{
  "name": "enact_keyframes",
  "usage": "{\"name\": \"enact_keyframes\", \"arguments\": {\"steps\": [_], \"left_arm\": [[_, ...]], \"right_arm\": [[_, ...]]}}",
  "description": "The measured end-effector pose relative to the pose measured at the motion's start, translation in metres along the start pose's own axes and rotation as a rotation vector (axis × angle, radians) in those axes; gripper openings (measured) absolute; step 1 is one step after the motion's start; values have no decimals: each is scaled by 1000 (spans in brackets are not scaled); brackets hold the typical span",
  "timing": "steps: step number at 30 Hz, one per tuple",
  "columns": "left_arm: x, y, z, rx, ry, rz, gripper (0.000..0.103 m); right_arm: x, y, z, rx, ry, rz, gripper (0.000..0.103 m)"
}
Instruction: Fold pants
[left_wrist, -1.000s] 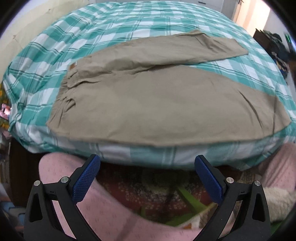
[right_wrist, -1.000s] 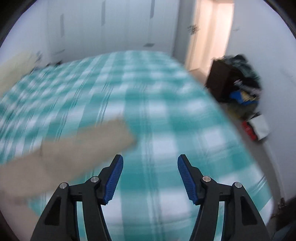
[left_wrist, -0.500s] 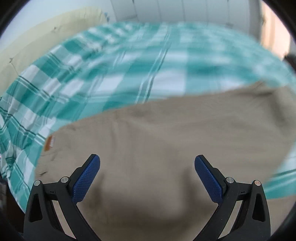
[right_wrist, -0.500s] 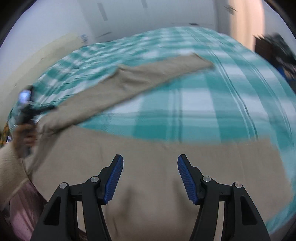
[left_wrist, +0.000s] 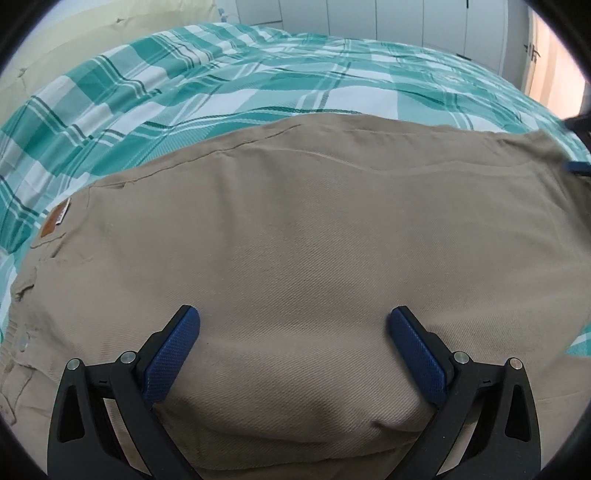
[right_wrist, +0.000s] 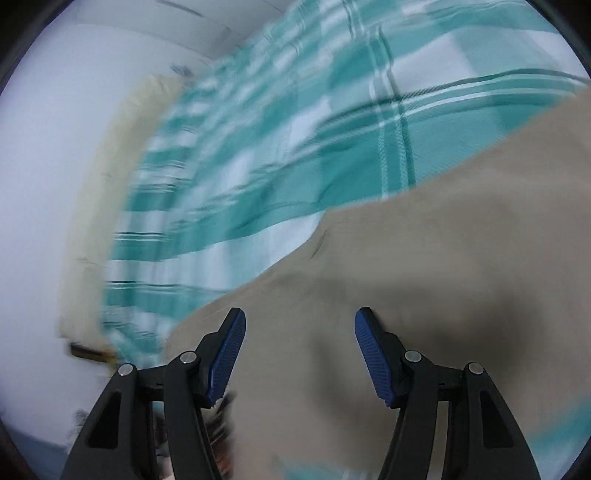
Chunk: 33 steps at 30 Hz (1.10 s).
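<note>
Khaki pants (left_wrist: 295, 229) lie flat on a teal and white checked bedspread (left_wrist: 258, 85), and a small brown label (left_wrist: 51, 225) marks the waistband at the left. My left gripper (left_wrist: 295, 332) hovers low over the cloth near the waist. It is open, with its blue pads (left_wrist: 181, 343) wide apart and fabric bulging between them. The right wrist view is blurred. There my right gripper (right_wrist: 299, 343) is open close above the pants (right_wrist: 443, 277), near an edge of the cloth. A blue and black tip (left_wrist: 577, 166) shows at the far right edge of the pants.
A cream padded headboard (right_wrist: 107, 192) runs along the bed's far side beside a pale wall. White wardrobe doors (left_wrist: 388, 18) stand beyond the bed, with a doorway (left_wrist: 550, 62) at the right. The bedspread (right_wrist: 258, 166) stretches well beyond the pants.
Both grippers came down from over the bed's edge to just above the pants. The right view swung left from the bare bedspread onto the cloth. Both stayed open.
</note>
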<state>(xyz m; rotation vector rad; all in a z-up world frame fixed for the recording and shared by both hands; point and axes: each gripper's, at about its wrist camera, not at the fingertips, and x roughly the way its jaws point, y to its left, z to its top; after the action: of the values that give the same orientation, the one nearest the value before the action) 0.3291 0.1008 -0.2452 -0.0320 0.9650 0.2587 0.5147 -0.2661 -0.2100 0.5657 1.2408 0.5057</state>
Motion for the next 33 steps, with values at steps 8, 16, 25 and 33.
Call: {"name": "enact_keyframes", "arguments": {"steps": [8,16,25,33], "left_arm": [[1,3,-2,-12,-30,-13,102],[1,4,-2,-18,-45,-17,102],[1,4,-2,-14,-45,-10,102],[2,4,-2,-16,-48,-17,102]], "right_arm": [[-13,-31,47,81,-287,17,66],[-147,-126,9,142,-434,-304,67],[-177,-222,-2,350,-484,-220,50],[-175,-196,2,46,-384,-573,4]]}}
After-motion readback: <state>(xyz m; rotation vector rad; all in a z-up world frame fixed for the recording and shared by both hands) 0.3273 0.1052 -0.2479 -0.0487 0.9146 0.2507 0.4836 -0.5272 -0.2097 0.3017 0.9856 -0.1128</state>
